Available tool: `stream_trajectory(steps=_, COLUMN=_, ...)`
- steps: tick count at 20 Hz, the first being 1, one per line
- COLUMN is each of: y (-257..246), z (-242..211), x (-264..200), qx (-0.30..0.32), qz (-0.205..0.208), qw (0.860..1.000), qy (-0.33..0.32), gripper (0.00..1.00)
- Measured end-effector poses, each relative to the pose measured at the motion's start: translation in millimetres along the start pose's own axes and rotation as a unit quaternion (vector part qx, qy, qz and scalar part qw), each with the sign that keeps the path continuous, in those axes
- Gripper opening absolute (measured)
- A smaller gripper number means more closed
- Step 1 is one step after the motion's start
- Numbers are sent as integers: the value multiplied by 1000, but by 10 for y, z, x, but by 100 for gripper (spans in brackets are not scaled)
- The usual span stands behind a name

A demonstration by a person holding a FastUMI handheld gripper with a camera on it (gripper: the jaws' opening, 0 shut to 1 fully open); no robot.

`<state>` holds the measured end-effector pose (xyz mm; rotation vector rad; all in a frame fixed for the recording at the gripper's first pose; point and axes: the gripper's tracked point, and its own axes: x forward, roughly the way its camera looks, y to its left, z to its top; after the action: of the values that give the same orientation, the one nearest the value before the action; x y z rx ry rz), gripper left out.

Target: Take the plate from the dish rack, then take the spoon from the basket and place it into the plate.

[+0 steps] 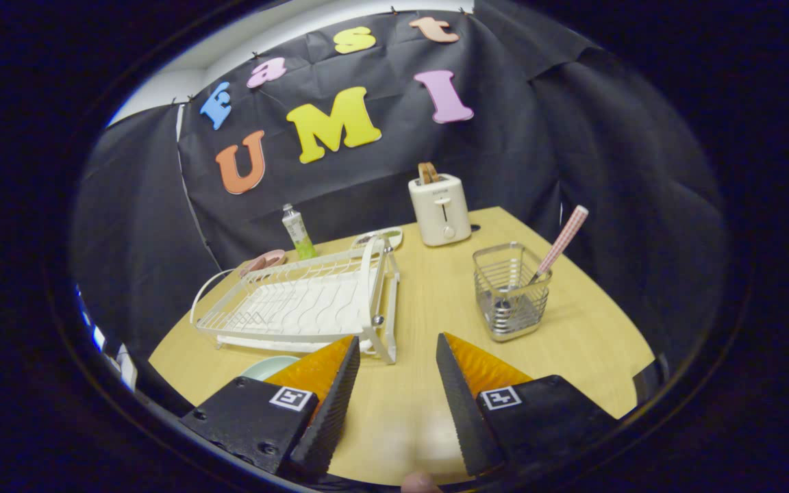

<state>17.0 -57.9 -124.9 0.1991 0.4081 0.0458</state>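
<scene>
Black cloth walls around a wooden bench. Tongs released, fingers spread, nothing between them, bare wood ahead. Dish rack just beyond left finger. Pale rim beside that finger, probably the plate, mostly hidden. Spoon stands tilted in the wire basket, beyond right finger. Toaster at the back.

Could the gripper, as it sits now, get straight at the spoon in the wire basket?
Probably yes. The gripper is open and holds nothing, and bare table lies between it and the basket. The spoon leans out above the rim, handle free.
</scene>
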Motion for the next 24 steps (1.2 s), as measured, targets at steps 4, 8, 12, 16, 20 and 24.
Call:
stream_trajectory(steps=4, y=-459, z=186, x=-150, qx=-26, qz=-34, qw=998, qy=-52, gripper=90)
stream_trajectory(steps=8, y=-878, z=281, x=-212, qx=-55, qz=-66, qw=992, qy=-92, gripper=90)
stream_trajectory(steps=12, y=-1230, z=284, x=-93, qx=-55, qz=-72, qw=992, qy=-92, gripper=90)
stream_trajectory(steps=16, y=-1527, z=396, x=83, qx=-26, qz=-70, qw=993, qy=-96, gripper=90)
stream_trajectory(steps=20, y=-1617, z=511, x=326, qx=-7, qz=-39, qw=994, qy=-101, gripper=89)
stream_trajectory(steps=24, y=-1535, z=586, x=592, qx=-19, qz=-17, qw=996, qy=-90, gripper=82)
